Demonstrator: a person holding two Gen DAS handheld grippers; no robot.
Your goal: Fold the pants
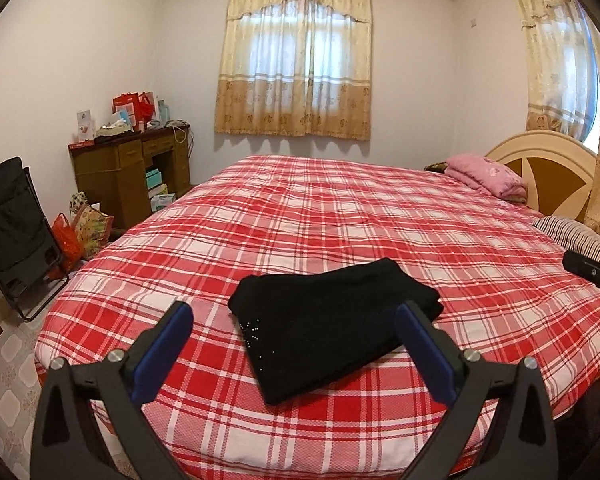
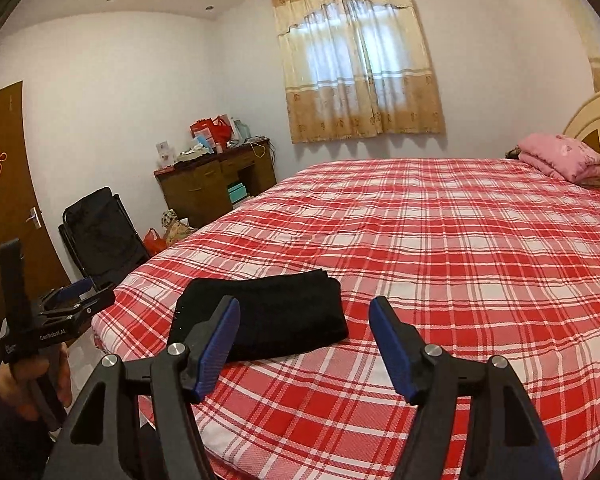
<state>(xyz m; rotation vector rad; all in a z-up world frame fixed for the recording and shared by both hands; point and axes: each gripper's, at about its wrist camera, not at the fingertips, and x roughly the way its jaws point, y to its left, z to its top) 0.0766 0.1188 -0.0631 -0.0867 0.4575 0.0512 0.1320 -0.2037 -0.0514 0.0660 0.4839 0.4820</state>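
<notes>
Fingers of both grippers stand spread and pinch nothing: the left gripper (image 1: 294, 318) very wide, the right gripper (image 2: 305, 322) less so. Folded black pants (image 1: 332, 320) lie flat on the red plaid bed (image 1: 380, 216) near its front edge, beyond the fingertips and touching neither pair. Their long axis runs slantwise across the bed's front edge, the sequinned end nearer the left gripper. In the right wrist view the pants sit behind the left-hand blue pad (image 2: 220, 344). That view alone shows the brown door (image 2: 4, 184) and a hand (image 2: 32, 384) gripping the left gripper's handle. The left wrist view alone shows the striped pillow (image 1: 576, 236) beside the bed's headboard (image 1: 548, 168).
</notes>
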